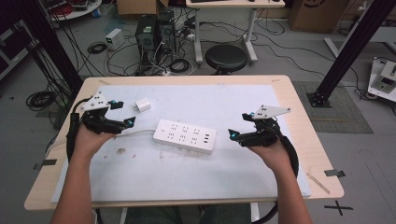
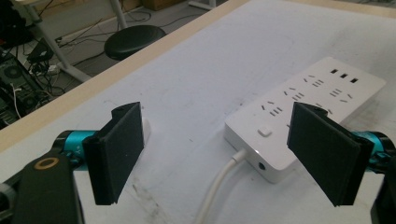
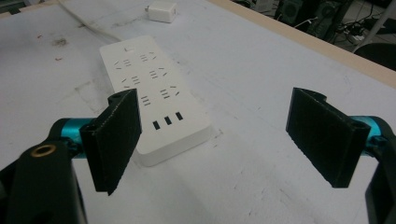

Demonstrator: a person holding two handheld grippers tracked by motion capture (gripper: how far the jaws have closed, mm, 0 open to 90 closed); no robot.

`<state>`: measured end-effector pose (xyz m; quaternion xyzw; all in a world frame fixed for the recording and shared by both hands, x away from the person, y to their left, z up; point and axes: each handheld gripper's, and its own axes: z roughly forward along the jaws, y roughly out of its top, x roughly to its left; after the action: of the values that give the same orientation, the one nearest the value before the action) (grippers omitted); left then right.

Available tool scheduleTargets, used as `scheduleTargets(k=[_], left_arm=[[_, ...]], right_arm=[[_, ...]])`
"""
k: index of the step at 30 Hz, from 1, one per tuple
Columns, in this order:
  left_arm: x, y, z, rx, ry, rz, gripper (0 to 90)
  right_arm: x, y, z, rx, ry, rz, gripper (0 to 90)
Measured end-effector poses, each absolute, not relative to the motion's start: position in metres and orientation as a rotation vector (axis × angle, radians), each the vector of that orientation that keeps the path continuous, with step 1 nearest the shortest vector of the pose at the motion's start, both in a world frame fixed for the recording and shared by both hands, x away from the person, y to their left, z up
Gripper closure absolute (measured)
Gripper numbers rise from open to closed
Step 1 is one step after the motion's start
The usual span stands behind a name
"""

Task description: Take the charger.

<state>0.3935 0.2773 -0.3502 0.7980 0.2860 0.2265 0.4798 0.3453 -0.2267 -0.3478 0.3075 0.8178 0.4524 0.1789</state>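
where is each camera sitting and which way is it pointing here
High view: above the person's side, looking forward and down on the table; both forearms, left gripper and right gripper show.
Left gripper view: rides the left gripper, facing the power strip at its cable end; its two open jaws show.
Right gripper view: rides the right gripper, facing the strip's opposite end; open jaws show.
Shared: all three show the power strip; the high and right gripper views also show the white charger.

A wooden worktop [image 1: 299, 112] with a white mat [image 1: 243, 100] stands on grey floor [image 1: 289, 60]; behind it, a black stool [image 1: 226, 58], computer towers [image 1: 154, 31], tangled cables [image 1: 112, 56] and cardboard boxes [image 1: 136, 6].
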Motion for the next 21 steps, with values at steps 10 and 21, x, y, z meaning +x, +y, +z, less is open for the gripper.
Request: scheduleTargets(k=[10, 21], left_arm=[[0.451, 0.27, -0.361, 2.007, 0.757, 0.503, 18.7], [0.513, 0.277, -0.398, 2.066, 0.811, 0.453, 19.0]], right_arm=[[0.344, -0.225, -0.35, 0.875, 2.33, 1.263, 18.5], [0.346, -0.222, -0.355, 0.883, 2.352, 1.238, 18.5]])
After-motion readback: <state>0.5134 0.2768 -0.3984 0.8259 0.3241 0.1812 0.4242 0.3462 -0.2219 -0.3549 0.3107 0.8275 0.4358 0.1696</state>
